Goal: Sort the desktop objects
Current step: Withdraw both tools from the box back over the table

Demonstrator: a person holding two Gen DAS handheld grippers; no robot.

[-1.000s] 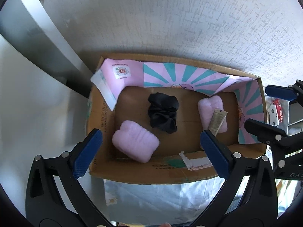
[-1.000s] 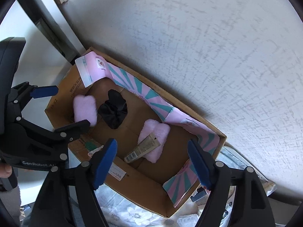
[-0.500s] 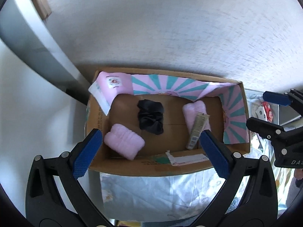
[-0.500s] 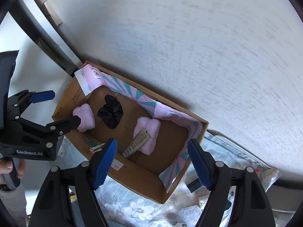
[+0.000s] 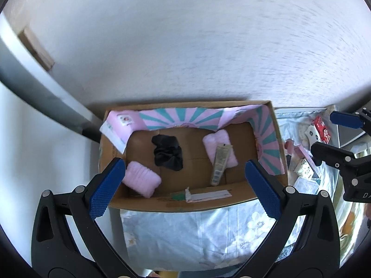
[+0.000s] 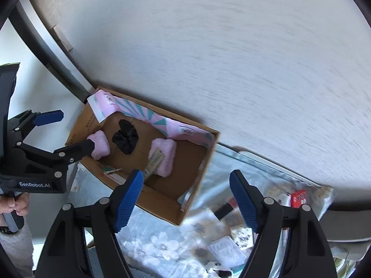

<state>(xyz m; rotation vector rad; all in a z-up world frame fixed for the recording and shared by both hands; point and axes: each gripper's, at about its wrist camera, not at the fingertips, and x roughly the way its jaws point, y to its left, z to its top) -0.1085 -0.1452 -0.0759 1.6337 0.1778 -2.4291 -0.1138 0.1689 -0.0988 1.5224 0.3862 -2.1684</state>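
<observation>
Both tongs hang empty above the box [image 5: 148, 205], pointing steeply down. Left tongs [image 5: 183, 185]: released, jaws spread wide, nothing between them. Right tongs [image 6: 186, 199]: released likewise, nothing gripped.

Inside the box lie two pink pads [image 5: 141, 178], a black scrunchie [image 5: 168, 153] between them, and a tube [image 5: 220, 164] resting on the pad at the right end of the box. Unsorted items [image 6: 228, 246] lie on the floral cloth [image 5: 197, 234] just right of the box.

The step in hand appears to be the move to the next item:
- Carry the right tongs clear of the box wall toward the items
- Choose one item standing apart from its neighbours
- Descend with jaws spread, straddle it across its narrow side, then clench
- Avoid pinching the cloth
- Keep the left tongs clear of the right
</observation>
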